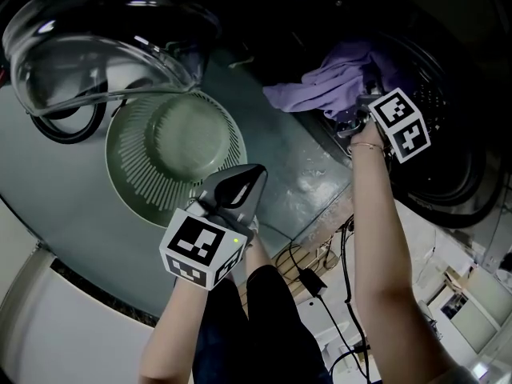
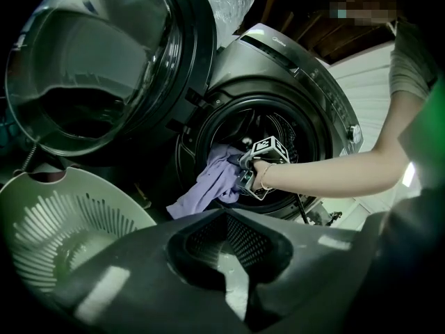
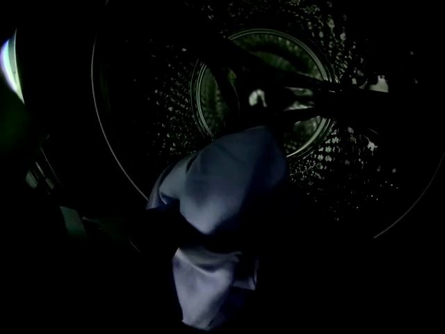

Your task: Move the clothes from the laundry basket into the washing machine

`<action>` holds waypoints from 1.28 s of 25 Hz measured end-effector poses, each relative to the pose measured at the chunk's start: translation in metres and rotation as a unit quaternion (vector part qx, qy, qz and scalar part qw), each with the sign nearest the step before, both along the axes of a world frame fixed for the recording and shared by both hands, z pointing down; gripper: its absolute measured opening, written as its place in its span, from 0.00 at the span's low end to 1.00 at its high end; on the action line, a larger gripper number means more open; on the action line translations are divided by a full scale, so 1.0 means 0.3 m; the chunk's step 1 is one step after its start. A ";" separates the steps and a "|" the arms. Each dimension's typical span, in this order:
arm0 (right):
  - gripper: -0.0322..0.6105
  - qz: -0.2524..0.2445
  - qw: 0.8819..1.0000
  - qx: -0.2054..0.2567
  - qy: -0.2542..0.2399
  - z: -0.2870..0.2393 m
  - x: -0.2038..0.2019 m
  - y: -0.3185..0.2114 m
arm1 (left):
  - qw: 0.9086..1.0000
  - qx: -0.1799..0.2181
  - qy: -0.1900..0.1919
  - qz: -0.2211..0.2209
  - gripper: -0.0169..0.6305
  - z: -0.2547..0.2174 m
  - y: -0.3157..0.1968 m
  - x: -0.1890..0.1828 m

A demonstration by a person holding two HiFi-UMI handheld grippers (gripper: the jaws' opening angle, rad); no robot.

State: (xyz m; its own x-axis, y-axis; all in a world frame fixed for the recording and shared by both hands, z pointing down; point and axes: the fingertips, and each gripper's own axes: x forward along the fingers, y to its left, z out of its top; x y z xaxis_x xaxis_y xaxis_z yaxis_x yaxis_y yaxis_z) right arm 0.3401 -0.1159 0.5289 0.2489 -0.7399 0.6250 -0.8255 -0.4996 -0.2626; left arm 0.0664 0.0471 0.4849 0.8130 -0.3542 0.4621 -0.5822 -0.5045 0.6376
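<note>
A lilac garment (image 1: 328, 86) hangs half in, half out of the washing machine's round opening (image 2: 278, 117). My right gripper (image 1: 356, 118) is shut on it at the drum's mouth, and folds of the cloth (image 3: 222, 193) cover its dark jaws. Behind the cloth lies the perforated drum (image 3: 264, 89). The pale green laundry basket (image 1: 132, 174) stands below the open glass door (image 1: 104, 38); no clothes show inside it. My left gripper (image 1: 244, 178) hovers by the basket's rim with its jaws shut on nothing, pointing toward the machine (image 2: 226, 213).
The open door (image 2: 97, 68) juts out at the left above the basket (image 2: 62, 221). Black cables (image 1: 320, 278) and a plug lie on the floor by the person's legs. A white cabinet edge (image 1: 48, 318) is at lower left.
</note>
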 end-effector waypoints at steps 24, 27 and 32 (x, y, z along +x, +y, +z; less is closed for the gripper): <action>0.78 -0.023 0.987 -0.081 -0.135 0.266 -0.396 0.224 | 1.000 -0.020 -0.001 -0.008 0.04 0.037 0.025 0.011; 0.67 -0.002 0.983 -0.082 -0.164 0.281 -0.365 0.207 | 1.000 -0.025 -0.003 -0.008 0.04 0.049 0.025 0.008; 0.28 -0.021 0.980 -0.064 -0.185 0.240 -0.314 0.206 | 1.000 -0.025 -0.001 -0.011 0.04 0.048 0.012 0.003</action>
